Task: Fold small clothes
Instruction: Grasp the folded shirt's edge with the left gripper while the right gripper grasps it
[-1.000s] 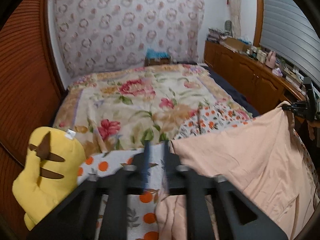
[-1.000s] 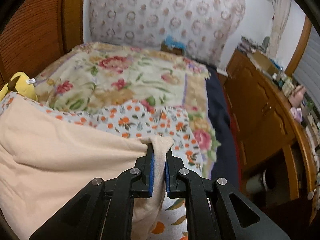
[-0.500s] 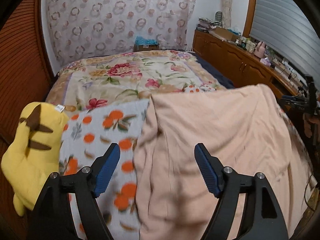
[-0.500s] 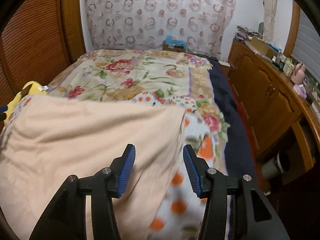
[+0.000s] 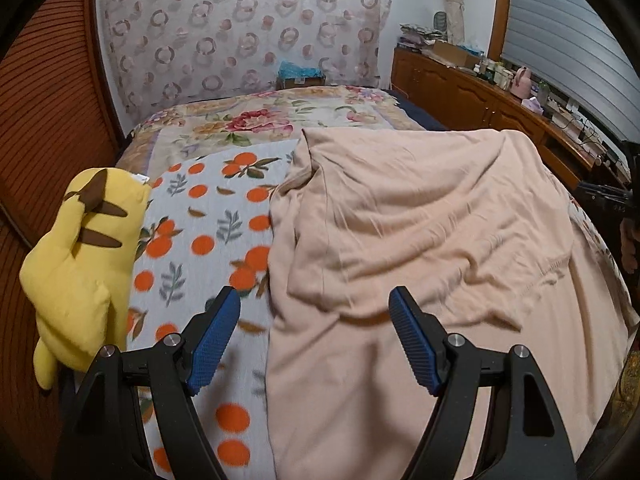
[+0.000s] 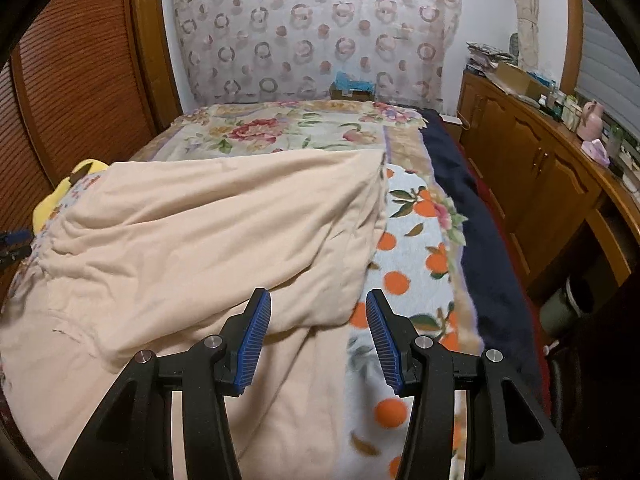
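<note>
Now peach garment [image 5: 420, 216] lies rumpled — folded over.

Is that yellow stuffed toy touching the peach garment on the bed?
Apart. In the left wrist view, orange-print blanket lies between the yellow plush toy and peach garment.

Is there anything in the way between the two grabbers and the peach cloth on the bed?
Nothing visible is. The left gripper and the right gripper are both open, right over the peach cloth, with only air between. The yellow plush toy sits off to the side, past the cloth's left edge.
</note>
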Available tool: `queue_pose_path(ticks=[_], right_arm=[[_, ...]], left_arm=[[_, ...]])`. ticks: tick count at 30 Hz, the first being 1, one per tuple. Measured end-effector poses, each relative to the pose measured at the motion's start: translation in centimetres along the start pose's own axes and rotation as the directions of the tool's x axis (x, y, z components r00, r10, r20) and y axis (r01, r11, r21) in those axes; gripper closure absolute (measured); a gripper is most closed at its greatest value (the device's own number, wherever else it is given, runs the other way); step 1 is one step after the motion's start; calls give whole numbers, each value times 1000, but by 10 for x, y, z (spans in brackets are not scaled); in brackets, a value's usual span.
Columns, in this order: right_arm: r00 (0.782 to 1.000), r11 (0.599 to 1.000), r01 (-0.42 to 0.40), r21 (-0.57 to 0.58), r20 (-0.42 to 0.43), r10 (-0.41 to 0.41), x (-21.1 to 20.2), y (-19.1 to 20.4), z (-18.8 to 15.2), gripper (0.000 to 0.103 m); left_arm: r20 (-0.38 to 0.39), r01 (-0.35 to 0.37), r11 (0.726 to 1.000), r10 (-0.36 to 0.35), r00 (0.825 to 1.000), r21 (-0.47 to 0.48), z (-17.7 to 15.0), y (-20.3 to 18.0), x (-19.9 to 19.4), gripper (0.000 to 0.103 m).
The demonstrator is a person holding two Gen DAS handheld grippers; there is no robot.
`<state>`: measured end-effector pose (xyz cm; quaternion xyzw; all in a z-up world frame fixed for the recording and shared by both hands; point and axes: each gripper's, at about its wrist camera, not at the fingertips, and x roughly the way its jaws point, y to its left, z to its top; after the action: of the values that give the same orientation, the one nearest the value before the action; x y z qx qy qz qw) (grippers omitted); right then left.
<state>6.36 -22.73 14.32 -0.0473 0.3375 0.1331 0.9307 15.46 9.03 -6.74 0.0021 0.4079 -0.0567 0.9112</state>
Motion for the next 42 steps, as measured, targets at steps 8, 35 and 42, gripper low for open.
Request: queue_pose_path(ticks=[8,35,42], right_arm=[[999,998,-51,30,-15,51,-11,22,-28,52],[996,997,71,-9,-56,-71,42,19,-28,52],[996,997,74,2,-52,-74,42,14,-29,52]], left_arm=[[-12,-12,999,12,1000,-34,-22,3,-10,26],[-79,49,985,-62,995,-164,10,6,48,50],[-63,26,996,-31,998,-80,17,-10,49,99]])
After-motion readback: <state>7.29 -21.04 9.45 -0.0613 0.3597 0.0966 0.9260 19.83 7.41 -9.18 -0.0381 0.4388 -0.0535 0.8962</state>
